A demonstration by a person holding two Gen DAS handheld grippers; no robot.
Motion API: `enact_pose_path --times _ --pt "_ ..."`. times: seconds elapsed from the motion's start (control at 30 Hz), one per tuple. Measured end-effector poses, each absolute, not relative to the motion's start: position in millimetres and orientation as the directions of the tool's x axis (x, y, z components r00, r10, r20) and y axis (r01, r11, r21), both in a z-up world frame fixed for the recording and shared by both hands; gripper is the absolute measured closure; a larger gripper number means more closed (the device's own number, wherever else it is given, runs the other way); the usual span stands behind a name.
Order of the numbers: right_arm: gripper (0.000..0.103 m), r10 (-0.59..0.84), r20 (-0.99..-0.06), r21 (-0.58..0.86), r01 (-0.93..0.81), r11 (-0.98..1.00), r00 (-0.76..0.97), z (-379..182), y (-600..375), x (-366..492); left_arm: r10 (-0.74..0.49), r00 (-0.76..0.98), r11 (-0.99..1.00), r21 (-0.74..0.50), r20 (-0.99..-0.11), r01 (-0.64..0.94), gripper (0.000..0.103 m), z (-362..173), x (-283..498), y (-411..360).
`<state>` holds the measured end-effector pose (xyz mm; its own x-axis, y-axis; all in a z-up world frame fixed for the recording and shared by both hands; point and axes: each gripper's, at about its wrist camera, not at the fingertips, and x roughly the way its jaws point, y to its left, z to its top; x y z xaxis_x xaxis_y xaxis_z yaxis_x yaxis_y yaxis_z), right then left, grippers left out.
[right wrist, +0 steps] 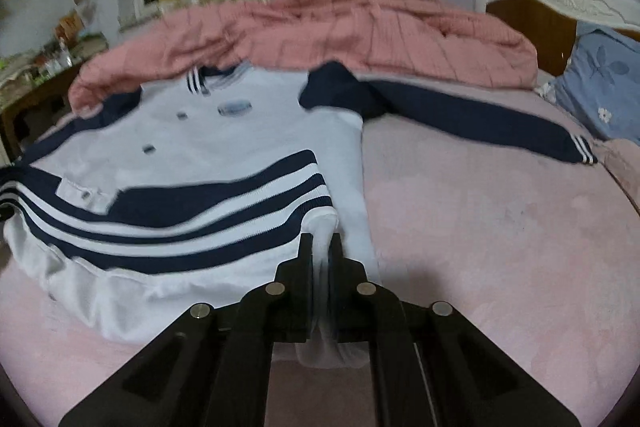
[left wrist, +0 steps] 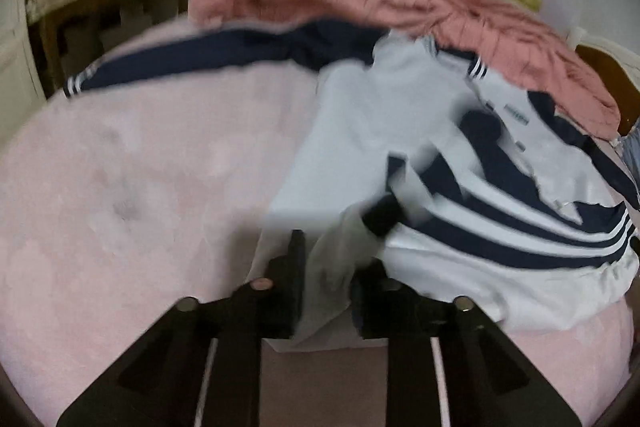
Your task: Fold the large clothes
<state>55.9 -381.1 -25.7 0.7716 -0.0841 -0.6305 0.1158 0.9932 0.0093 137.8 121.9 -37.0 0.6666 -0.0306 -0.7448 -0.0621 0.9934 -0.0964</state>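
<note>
Both grippers pinching jacket hem, pre-fold.
L gripper (left wrist: pixel 326 267) & R gripper (right wrist: pixel 321 247) each clamp white hem of jacket (right wrist: pixel 224 147); body runs away toward pink quilt (right wrist: pixel 360 27).

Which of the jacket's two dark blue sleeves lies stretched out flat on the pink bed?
The sleeve reaching toward the blue pillow; the other lies folded over the jacket.

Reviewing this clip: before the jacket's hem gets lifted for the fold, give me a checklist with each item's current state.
1. Right gripper clamped on the white hem: ok.
2. Left gripper has hem fabric between its fingers: ok; firm pinch: cannot tell, blurred.
3. Jacket front lying flat: ok.
4. Navy sleeve spread out sideways, not folded in: not ok.
5. Pink quilt overlapping the collar: cannot tell.
</note>
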Motion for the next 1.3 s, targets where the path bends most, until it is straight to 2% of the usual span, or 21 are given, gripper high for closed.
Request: enact_pose_path --times 0.1,0.17,0.23,0.27,0.3,0.37,0.4,0.43,0.47,0.53,0.63,0.7,0.73,0.8,0.83,0.93,0.97,1.03,1.1,1.17,1.3 --pt "0.095 -0.077 -0.657 0.03 0.128 0.991 0.75 -32.7 -388.0 60.9 0.092 0.66 0.994 0.03 -0.746 -0.105 0.06 -40.7 138.9 112.7" --pt "0.092 -0.063 -0.666 0.055 0.133 0.99 0.743 -35.6 -393.2 61.6 0.106 0.677 0.994 0.05 -0.728 -0.102 0.06 -38.3 135.8 109.0" --pt "0.088 -0.057 -0.66 0.069 0.136 0.988 0.749 -35.7 -396.0 60.2 0.068 0.709 0.996 0.009 -0.702 -0.086 0.06 -32.3 128.5 112.4" --pt "0.083 -0.057 -0.655 0.071 0.136 0.988 0.754 -35.2 -396.1 58.4 0.034 0.727 0.997 -0.023 -0.686 -0.068 0.057 -27.5 124.1 116.5" --pt "0.079 -0.059 -0.646 0.072 0.138 0.988 0.761 -33.6 -396.5 55.9 -0.005 0.741 0.998 -0.055 -0.671 -0.042 0.046 -22.9 120.7 118.1" --pt "0.061 -0.065 -0.629 0.074 0.142 0.987 0.775 -28.5 -397.8 46.7 -0.079 0.748 0.993 -0.116 -0.659 0.003 0.029 -16.5 114.9 124.9" --pt "0.055 -0.061 -0.623 0.08 0.141 0.987 0.78 -26.1 -399.3 43.0 -0.109 0.745 0.989 -0.145 -0.658 0.016 0.029 -15.2 112.7 127.5" --pt "0.043 -0.056 -0.605 0.096 0.142 0.985 0.794 -21.9 -401.6 33.4 -0.129 0.732 0.986 -0.163 -0.669 0.025 0.029 -16.2 112.5 129.1" --pt "0.039 -0.053 -0.593 0.107 0.144 0.984 0.804 -19.5 -403.6 27.2 -0.136 0.711 0.985 -0.171 -0.689 0.022 0.029 -19.5 114.2 129.3" --pt "0.039 -0.034 -0.577 0.141 0.141 0.98 0.816 -18.9 -409.4 9.7 -0.156 0.655 0.979 -0.203 -0.739 0.005 0.029 -32.0 120.9 131.3" --pt "0.039 -0.01 -0.623 0.193 0.166 0.967 0.782 -27.5 -420.0 5.2 -0.146 0.621 0.977 -0.211 -0.77 -0.032 0.048 -41.0 128.7 135.7" --pt "0.039 0.06 -0.646 0.269 0.154 0.951 0.761 -34.9 -429.3 8.3 -0.12 0.637 0.981 -0.188 -0.761 -0.04 0.094 -37.4 124.8 136.8" --pt "0.045 0.11 -0.663 0.313 0.141 0.939 0.74 -41.0 -433.1 12.3 -0.156 0.64 0.974 -0.224 -0.752 -0.025 0.099 -35.4 121.6 138.3" --pt "0.08 0.134 -0.686 0.322 0.133 0.937 0.715 -48.5 -433.1 17.3 -0.118 0.692 0.983 -0.184 -0.713 -0.022 0.099 -24.4 110.8 135.5" --pt "0.09 0.141 -0.684 0.327 0.129 0.936 0.716 -49.9 -431.0 17.1 -0.068 0.727 0.991 -0.132 -0.683 -0.03 0.099 -17.6 105.0 132.1" --pt "0.093 0.1 -0.6 0.338 0.138 0.931 0.794 -33.6 -430.2 2.6 -0.035 0.796 0.995 -0.096 -0.604 -0.029 0.099 -0.2 92.2 131.4" --pt "0.093 0.08 -0.55 0.32 0.121 0.94 0.832 -21.9 -427.5 -4.8 -0.037 0.797 0.996 -0.085 -0.602 -0.019 0.099 0.9 92.8 132.5" --pt "0.093 0.019 -0.511 0.243 0.123 0.962 0.859 -9.0 -417.9 -8.4 0.008 0.769 0.998 -0.039 -0.639 -0.043 0.099 -8.0 102.7 135.0" --pt "0.093 -0.023 -0.558 0.176 0.145 0.974 0.829 -14.5 -412.8 2.2 0.017 0.698 0.997 -0.037 -0.716 -0.062 0.098 -25.8 119.1 139.4" --pt "0.093 -0.028 -0.67 0.163 0.184 0.969 0.741 -38.0 -415.9 20.2 0.024 0.651 0.997 -0.029 -0.759 -0.07 0.098 -39.6 127.3 139.5" --pt "0.092 0.019 -0.68 0.236 0.194 0.952 0.733 -44.2 -427.0 21.7 0.119 0.666 0.993 0.092 -0.736 -0.075 0.097 -40.7 122.4 121.8"
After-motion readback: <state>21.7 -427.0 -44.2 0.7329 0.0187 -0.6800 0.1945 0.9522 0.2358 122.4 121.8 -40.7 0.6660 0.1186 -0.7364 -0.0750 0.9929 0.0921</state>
